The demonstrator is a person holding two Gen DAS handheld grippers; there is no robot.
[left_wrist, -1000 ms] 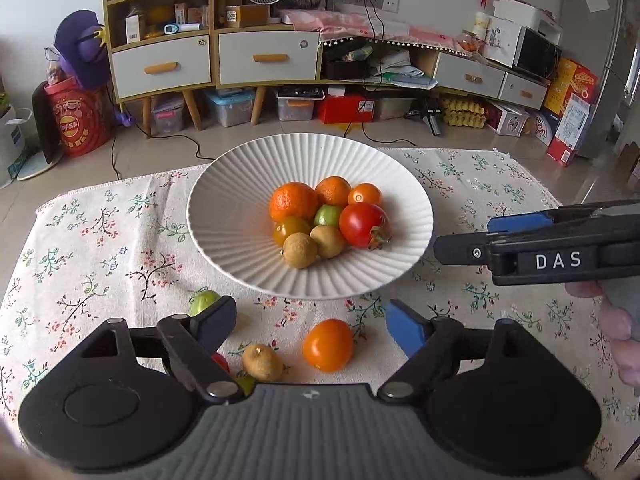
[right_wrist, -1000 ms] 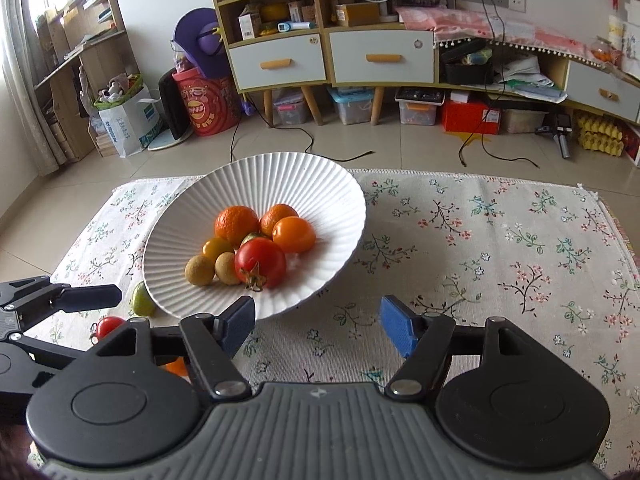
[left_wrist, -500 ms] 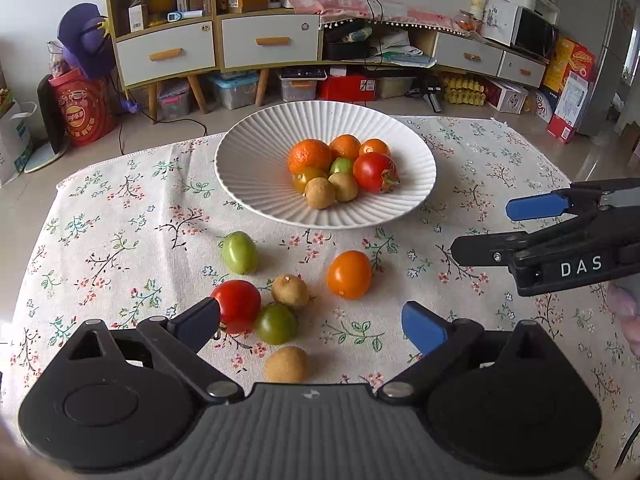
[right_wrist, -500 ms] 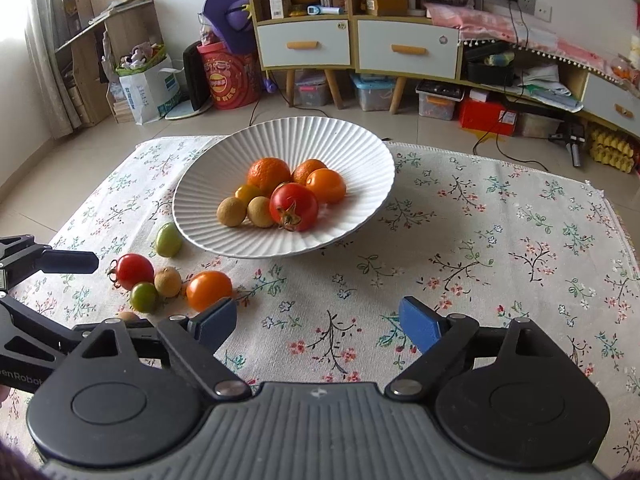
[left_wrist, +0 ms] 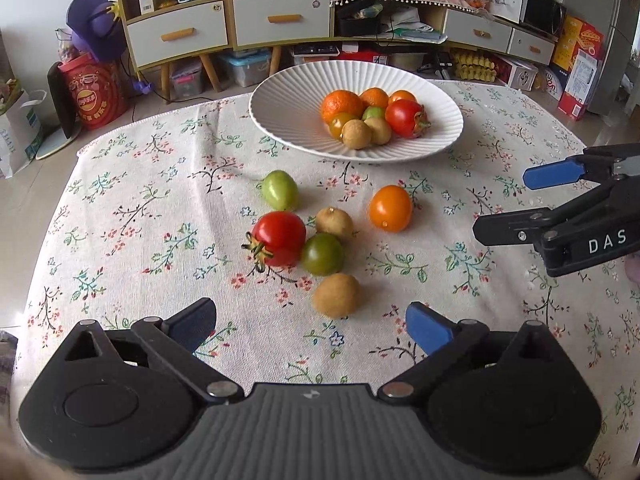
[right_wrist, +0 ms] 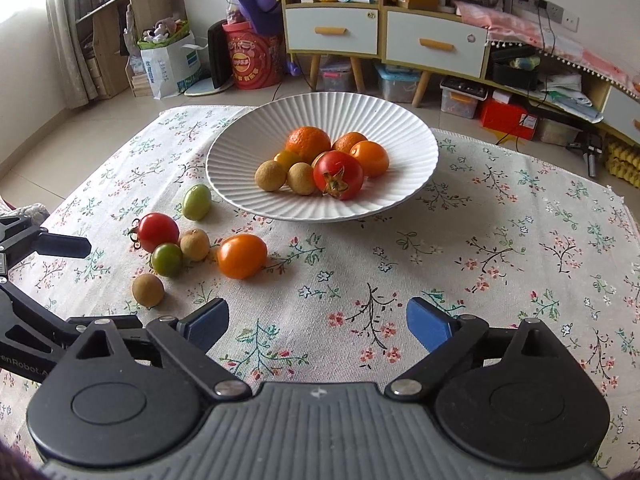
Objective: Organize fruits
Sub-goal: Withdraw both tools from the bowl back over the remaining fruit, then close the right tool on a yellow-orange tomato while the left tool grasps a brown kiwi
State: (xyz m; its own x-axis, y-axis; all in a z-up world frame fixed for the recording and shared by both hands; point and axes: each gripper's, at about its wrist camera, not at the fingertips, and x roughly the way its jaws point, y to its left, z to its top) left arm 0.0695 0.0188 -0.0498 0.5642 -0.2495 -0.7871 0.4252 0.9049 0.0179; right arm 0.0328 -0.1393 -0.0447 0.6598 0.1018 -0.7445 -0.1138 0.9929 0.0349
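Observation:
A white ribbed plate (left_wrist: 288,120) (right_wrist: 248,184) holds several fruits, among them a red tomato (left_wrist: 406,118) (right_wrist: 338,174). Loose on the floral cloth lie a red tomato (left_wrist: 280,238) (right_wrist: 158,232), two green tomatoes (left_wrist: 280,190) (left_wrist: 322,254), an orange tomato (left_wrist: 390,208) (right_wrist: 242,256) and two brown longans (left_wrist: 336,295) (left_wrist: 334,222). My left gripper (left_wrist: 310,326) is open and empty, just short of the nearest longan. My right gripper (right_wrist: 318,326) is open and empty, to the right of the loose fruit; it shows in the left wrist view (left_wrist: 516,204).
The floral tablecloth (right_wrist: 500,240) covers a low table. Behind it stand a cabinet with drawers (left_wrist: 224,28), storage boxes on the floor and a red bucket (left_wrist: 96,92). Cardboard boxes (left_wrist: 580,68) stand at the far right.
Both grippers have drawn back and up from the plate, so the loose fruit on the cloth has come into full view. Both stay open and empty.

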